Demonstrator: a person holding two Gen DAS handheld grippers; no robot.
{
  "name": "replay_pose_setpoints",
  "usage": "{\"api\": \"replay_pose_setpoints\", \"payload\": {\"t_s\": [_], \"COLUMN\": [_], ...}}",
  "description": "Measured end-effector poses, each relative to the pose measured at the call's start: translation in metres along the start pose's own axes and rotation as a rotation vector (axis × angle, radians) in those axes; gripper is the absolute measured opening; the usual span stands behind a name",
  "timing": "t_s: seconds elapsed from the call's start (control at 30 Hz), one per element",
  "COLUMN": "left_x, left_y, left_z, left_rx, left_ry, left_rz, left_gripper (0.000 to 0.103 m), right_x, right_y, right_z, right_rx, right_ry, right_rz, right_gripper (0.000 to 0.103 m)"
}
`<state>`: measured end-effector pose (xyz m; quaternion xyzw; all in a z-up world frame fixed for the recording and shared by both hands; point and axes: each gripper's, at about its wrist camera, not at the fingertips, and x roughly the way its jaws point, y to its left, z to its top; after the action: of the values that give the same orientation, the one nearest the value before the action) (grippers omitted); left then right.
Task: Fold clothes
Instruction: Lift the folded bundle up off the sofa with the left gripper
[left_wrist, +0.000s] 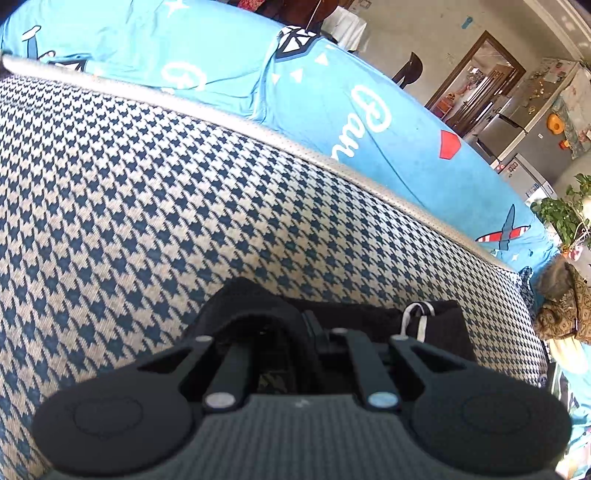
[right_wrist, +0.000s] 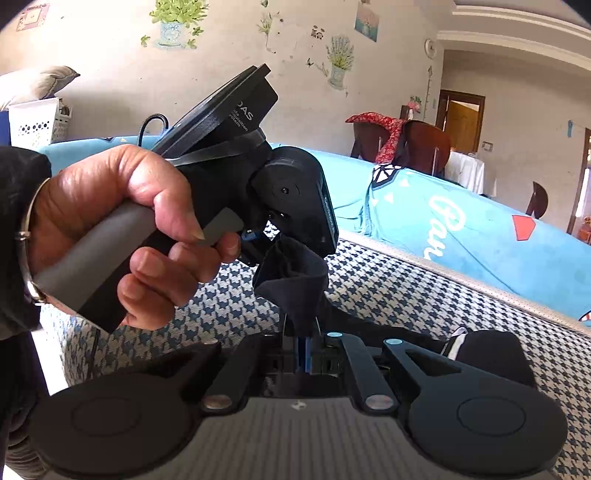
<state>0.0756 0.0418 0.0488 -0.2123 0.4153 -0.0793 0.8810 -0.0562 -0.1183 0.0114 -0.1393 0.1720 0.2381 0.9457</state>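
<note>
Both grippers pinch the same black garment (right_wrist: 295, 273) and hold its edge up off the houndstooth cushion (left_wrist: 147, 192). The left gripper (right_wrist: 273, 240), held in the person's hand (right_wrist: 122, 221), has its fingers pressed together on a bunched corner of the cloth. The right gripper (right_wrist: 303, 343) is clamped on the fabric just below, while the rest of the garment, with its white drawstring (left_wrist: 415, 319), lies on the cushion in front of the blue blanket (left_wrist: 369, 122).
</note>
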Motion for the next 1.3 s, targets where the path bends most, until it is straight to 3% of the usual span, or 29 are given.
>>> {"api": "replay_pose_setpoints", "payload": {"t_s": [0.3,0.6,0.97,1.03,1.1,1.13,1.2,1.27,1.3], "left_x": [0.002,0.032,0.081,0.085,0.084,0.08,0.071,0.061,0.056], "left_y": [-0.067,-0.127,-0.161,-0.164,-0.165,-0.165,-0.166,-0.164,-0.161], "left_z": [0.003,-0.004,-0.024,-0.028,-0.029,-0.029,-0.027,-0.024,-0.022], "left_rx": [0.079,0.164,0.228,0.233,0.23,0.231,0.235,0.234,0.228], "left_ry": [-0.05,-0.033,0.039,0.047,0.041,0.025,-0.009,-0.039,-0.048], "left_rz": [-0.088,-0.14,-0.162,-0.173,-0.182,-0.184,-0.186,-0.185,-0.186], "left_gripper": [0.007,0.007,0.011,0.025,0.054,0.059,0.08,0.083,0.083], "right_x": [-0.026,-0.046,-0.051,-0.052,-0.051,-0.051,-0.053,-0.057,-0.06], "right_y": [-0.039,-0.065,-0.087,-0.086,-0.086,-0.089,-0.095,-0.102,-0.104], "right_z": [0.001,-0.008,-0.029,-0.033,-0.038,-0.04,-0.045,-0.046,-0.046], "right_rx": [0.066,0.125,0.259,0.276,0.314,0.345,0.41,0.473,0.505], "right_ry": [-0.048,-0.036,0.075,0.095,0.123,0.137,0.153,0.156,0.158], "right_rz": [-0.154,-0.301,-0.424,-0.445,-0.456,-0.458,-0.471,-0.489,-0.496], "right_gripper": [0.005,0.005,0.006,0.006,0.006,0.006,0.006,0.008,0.014]}}
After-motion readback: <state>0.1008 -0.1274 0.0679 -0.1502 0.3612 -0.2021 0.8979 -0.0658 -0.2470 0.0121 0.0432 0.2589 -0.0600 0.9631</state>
